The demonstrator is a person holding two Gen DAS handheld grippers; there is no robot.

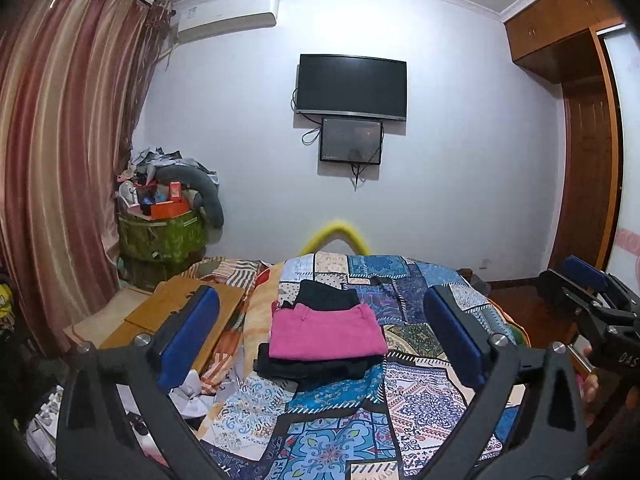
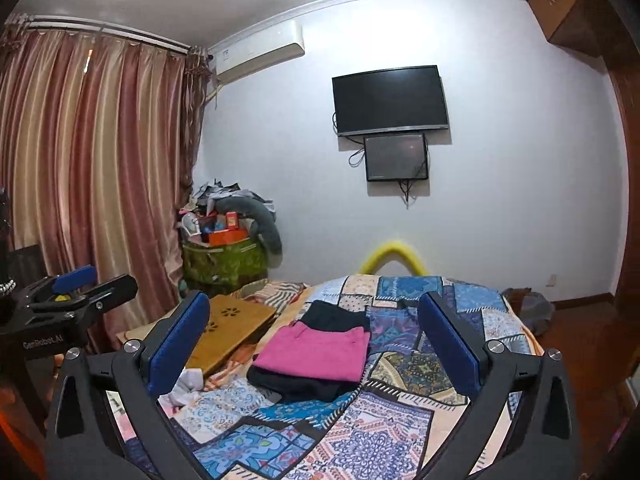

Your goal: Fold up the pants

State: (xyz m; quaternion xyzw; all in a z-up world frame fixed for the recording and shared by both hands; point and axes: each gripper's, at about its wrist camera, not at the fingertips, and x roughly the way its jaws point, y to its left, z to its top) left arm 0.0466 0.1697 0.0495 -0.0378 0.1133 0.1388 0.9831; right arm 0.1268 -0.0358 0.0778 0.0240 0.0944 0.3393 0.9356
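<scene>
Folded pink pants lie on top of a folded black garment in the middle of the patchwork bedspread. A second folded black garment lies just behind them. My left gripper is open and empty, held above the bed in front of the stack. My right gripper is open and empty too, to the right of the left one. The right gripper also shows at the right edge of the left wrist view, and the left gripper shows at the left edge of the right wrist view.
A wooden lap desk lies at the bed's left side beside crumpled white cloth. A green bin piled with clutter stands by the curtain. A wardrobe is on the right.
</scene>
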